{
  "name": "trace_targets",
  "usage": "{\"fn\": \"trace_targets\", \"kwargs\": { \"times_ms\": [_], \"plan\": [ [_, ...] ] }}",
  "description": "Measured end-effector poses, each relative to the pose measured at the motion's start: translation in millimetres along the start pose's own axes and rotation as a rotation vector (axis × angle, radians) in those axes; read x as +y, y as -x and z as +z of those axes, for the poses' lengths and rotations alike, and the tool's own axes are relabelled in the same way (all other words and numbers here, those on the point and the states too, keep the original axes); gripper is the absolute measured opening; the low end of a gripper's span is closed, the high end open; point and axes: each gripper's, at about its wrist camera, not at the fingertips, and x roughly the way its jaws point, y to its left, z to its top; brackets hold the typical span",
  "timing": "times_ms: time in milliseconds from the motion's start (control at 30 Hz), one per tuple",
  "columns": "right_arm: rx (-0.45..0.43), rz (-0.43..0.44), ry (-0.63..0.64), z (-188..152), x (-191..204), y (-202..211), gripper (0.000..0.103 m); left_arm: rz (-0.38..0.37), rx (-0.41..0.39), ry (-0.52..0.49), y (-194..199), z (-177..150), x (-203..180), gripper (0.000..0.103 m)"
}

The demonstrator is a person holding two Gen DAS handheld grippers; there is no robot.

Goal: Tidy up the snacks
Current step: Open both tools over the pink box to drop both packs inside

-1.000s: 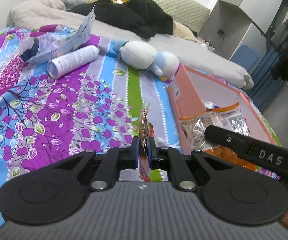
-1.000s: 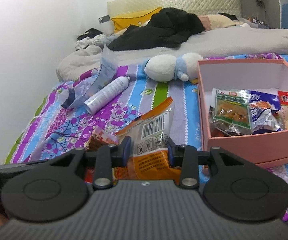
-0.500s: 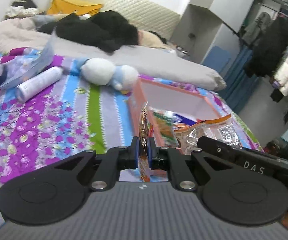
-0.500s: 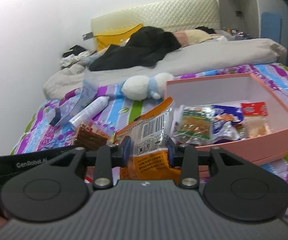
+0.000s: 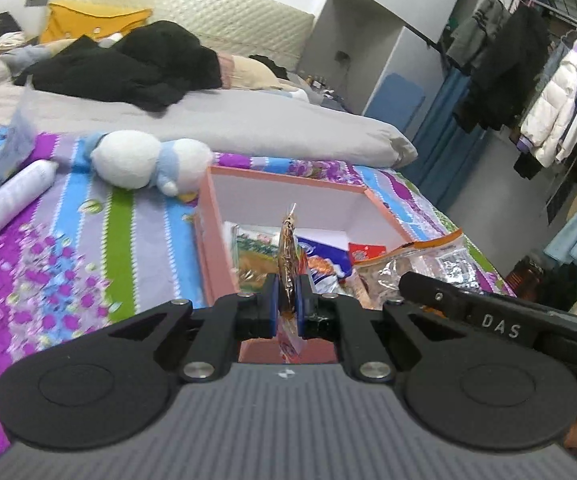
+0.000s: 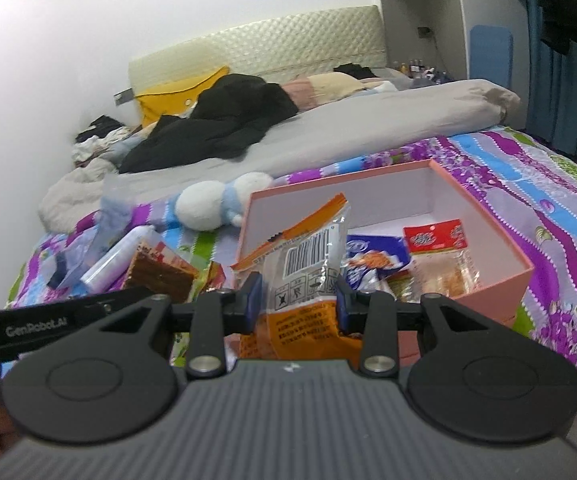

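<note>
My left gripper (image 5: 287, 304) is shut on a thin brown snack packet (image 5: 287, 256), held edge-on above the near end of the pink box (image 5: 280, 179). The packet also shows in the right wrist view (image 6: 160, 274). My right gripper (image 6: 297, 304) is shut on a clear and orange snack bag (image 6: 304, 256), held at the box's near left side; the bag also shows in the left wrist view (image 5: 424, 256). The pink box (image 6: 488, 216) holds several snack packets, among them a blue one (image 6: 372, 256) and a red one (image 6: 434, 236).
A white and blue plush toy (image 5: 148, 164) lies beside the box's far left corner. A white spray can (image 5: 8, 200) and a clear plastic bag (image 6: 88, 240) lie to the left. Grey duvet (image 5: 248, 120), black clothes and pillows fill the far bed. Clothes hang at the right (image 5: 548, 100).
Both grippers have moved right and forward with their snacks, from over the bedsheet to over the near end of the pink box. Both stay shut.
</note>
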Motion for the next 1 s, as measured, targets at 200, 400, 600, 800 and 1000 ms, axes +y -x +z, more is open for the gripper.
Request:
{"fn": "trace_targets", "kwargs": {
  "times_ms": [200, 400, 600, 800, 1000],
  "plan": [
    [0.023, -0.014, -0.017, 19, -24, -37, 0.039, -0.014, 0.047, -0.029, -59, 31, -13, 0.01],
    [0.07, -0.024, -0.024, 32, -45, -85, 0.039, -0.013, 0.112, -0.026, -122, 50, -12, 0.01],
    [0.133, -0.032, -0.032, 35, -62, -130, 0.04, -0.003, 0.197, -0.018, -180, 57, -2, 0.011],
    [0.179, -0.044, -0.04, 34, -72, -161, 0.04, 0.009, 0.238, -0.007, -208, 56, 8, 0.011],
    [0.18, -0.046, -0.074, 35, -76, -159, 0.066, 0.012, 0.254, -0.003, -203, 57, 10, 0.052]
  ]
}}
